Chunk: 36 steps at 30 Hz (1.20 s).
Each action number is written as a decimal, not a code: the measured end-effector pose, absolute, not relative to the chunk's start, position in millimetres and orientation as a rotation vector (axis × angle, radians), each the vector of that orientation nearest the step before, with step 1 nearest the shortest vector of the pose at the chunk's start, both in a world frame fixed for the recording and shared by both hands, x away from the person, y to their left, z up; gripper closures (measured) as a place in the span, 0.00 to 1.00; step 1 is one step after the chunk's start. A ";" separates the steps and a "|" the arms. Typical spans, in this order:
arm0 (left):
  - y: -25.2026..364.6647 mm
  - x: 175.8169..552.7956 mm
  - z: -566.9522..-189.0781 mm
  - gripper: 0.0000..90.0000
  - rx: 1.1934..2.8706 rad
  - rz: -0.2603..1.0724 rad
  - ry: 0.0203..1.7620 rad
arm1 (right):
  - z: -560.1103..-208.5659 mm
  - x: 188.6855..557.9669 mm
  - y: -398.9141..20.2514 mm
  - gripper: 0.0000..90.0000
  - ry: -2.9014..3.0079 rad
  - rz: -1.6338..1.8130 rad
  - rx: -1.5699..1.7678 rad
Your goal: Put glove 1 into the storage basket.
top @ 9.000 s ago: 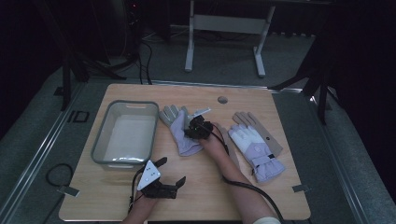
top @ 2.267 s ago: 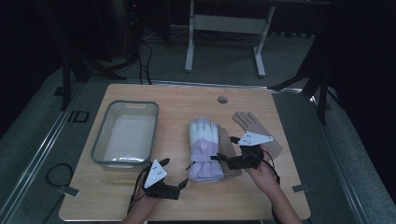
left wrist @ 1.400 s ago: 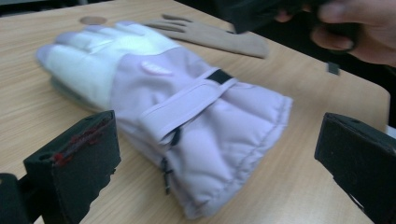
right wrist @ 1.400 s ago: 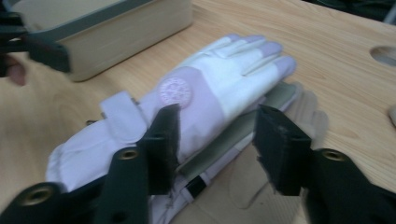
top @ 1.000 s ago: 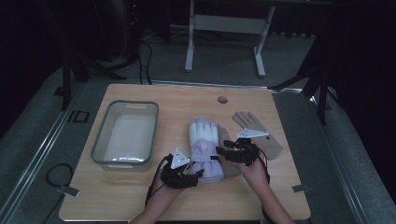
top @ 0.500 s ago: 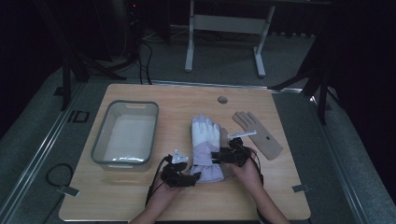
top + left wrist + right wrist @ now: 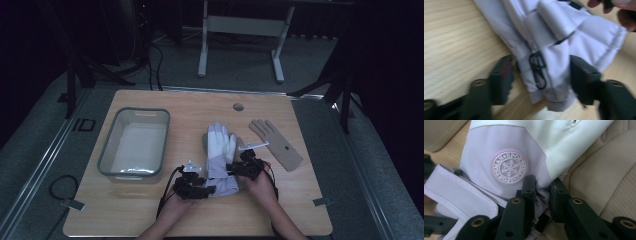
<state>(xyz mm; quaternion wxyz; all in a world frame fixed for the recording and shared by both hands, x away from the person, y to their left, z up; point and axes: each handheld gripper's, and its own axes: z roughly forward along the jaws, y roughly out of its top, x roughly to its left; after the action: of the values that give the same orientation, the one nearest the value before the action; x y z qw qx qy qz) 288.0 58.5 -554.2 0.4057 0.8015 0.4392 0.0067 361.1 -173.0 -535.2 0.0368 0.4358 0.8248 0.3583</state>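
Observation:
A white and lilac ski glove (image 7: 220, 152) lies in the middle of the table, fingers pointing away. My left gripper (image 7: 198, 188) is at the left side of its cuff. In the left gripper view the cuff (image 7: 554, 57) and its black clip (image 7: 537, 70) sit between the jaws, which have just been closing, and both pads touch the fabric. My right gripper (image 7: 242, 167) is at the glove's right edge. Its jaws have just been closing too and now pinch lilac fabric (image 7: 542, 195) below the round snowflake badge (image 7: 509, 167).
A clear plastic bin (image 7: 134, 145) stands at the left of the table. A tan glove (image 7: 276, 144) lies flat to the right of the white one, partly under it in the right gripper view. A small round grommet (image 7: 238, 107) is at the back.
Both hands have come in and down onto the glove's cuff end. Both pairs of jaws have closed around its fabric, the right ones far more.

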 end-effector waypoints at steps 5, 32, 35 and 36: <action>56.4 287.4 -549.8 0.66 2.054 0.017 1.080 | -532.8 353.2 -166.7 0.90 2.484 1.071 1.279; 81.2 296.6 -491.9 0.84 2.073 0.107 0.999 | -480.3 355.6 -153.6 0.92 2.407 1.210 1.226; 88.4 298.7 -485.0 0.84 2.083 0.111 0.987 | -474.0 356.6 -148.2 0.92 2.404 1.220 1.211; 90.4 299.3 -483.0 0.84 2.084 0.109 0.981 | -471.8 356.8 -146.3 0.92 2.400 1.221 1.206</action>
<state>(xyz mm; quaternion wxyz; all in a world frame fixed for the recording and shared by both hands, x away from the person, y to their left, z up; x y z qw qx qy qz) 299.3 90.4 -483.0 0.4056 0.8260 0.3890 0.0432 356.8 -146.3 -471.8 0.0952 0.4070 0.8098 0.4118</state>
